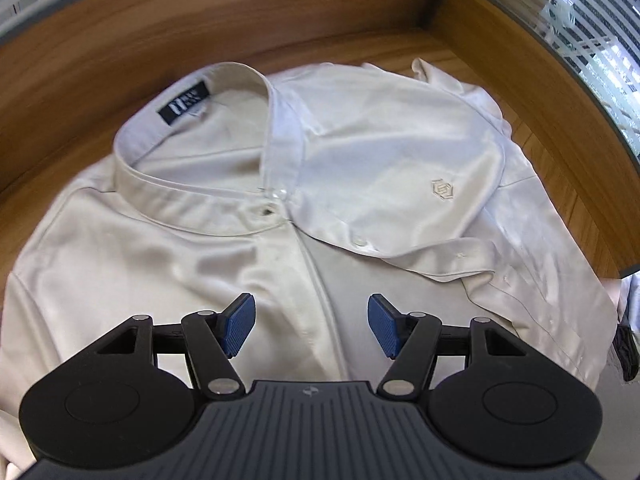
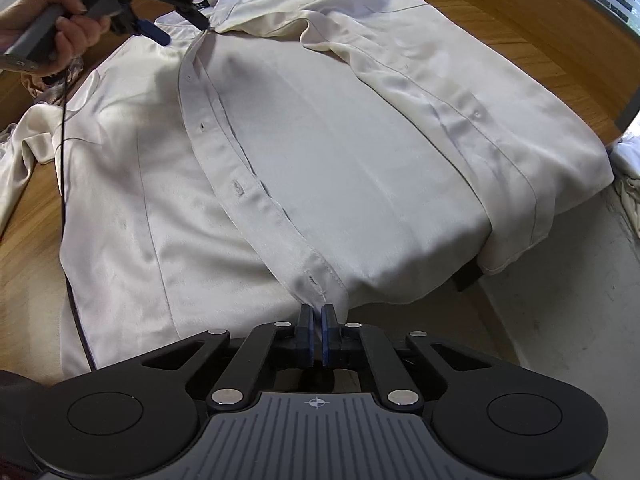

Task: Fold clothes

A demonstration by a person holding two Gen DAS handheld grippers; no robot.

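Note:
A cream button-up shirt lies face up on the wooden table, its front partly unbuttoned and its right side folded in over the chest. Its collar with a dark label is at the far end. My left gripper hovers open over the chest below the collar, nothing between its blue pads. In the right wrist view the shirt stretches away from me. My right gripper is shut on the bottom end of the button placket. A hand holds the left gripper near the collar.
A thin black cable trails from the left gripper across the shirt's left side. More pale cloth lies off the table's right edge. A sleeve spills to the left. Window blinds stand behind the table.

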